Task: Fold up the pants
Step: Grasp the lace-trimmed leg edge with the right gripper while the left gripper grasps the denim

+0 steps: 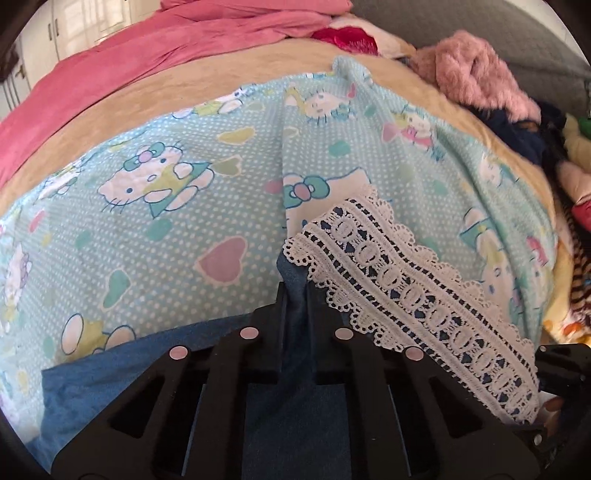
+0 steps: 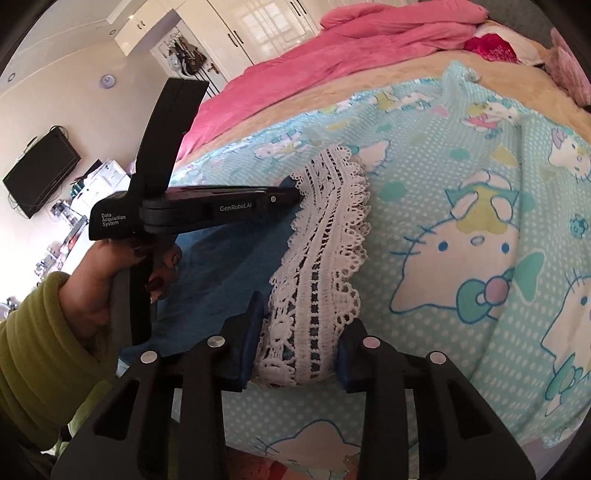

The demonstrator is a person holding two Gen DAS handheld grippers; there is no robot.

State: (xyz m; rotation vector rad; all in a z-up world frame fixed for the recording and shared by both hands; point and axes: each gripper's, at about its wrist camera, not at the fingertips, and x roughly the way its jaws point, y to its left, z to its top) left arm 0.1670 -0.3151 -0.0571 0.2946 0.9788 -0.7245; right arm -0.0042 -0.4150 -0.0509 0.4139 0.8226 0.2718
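The blue denim pants (image 1: 122, 369) have a white lace hem (image 1: 417, 291) and lie on a Hello Kitty sheet (image 1: 155, 229). My left gripper (image 1: 294, 291) is shut on a fold of the denim beside the lace. In the right wrist view the left gripper (image 2: 295, 194) pinches the far end of the lace hem (image 2: 328, 229), held by a hand in a green sleeve. My right gripper (image 2: 301, 339) has its fingers on either side of the near end of the lace hem and grips it. The denim (image 2: 229, 266) spreads to the left between both grippers.
A pink blanket (image 1: 155, 48) lies across the far side of the bed over a tan cover (image 1: 177, 88). A pile of clothes with a pink fuzzy item (image 1: 472, 70) sits at the right. A TV (image 2: 40, 170) and wardrobes (image 2: 236, 33) stand beyond the bed.
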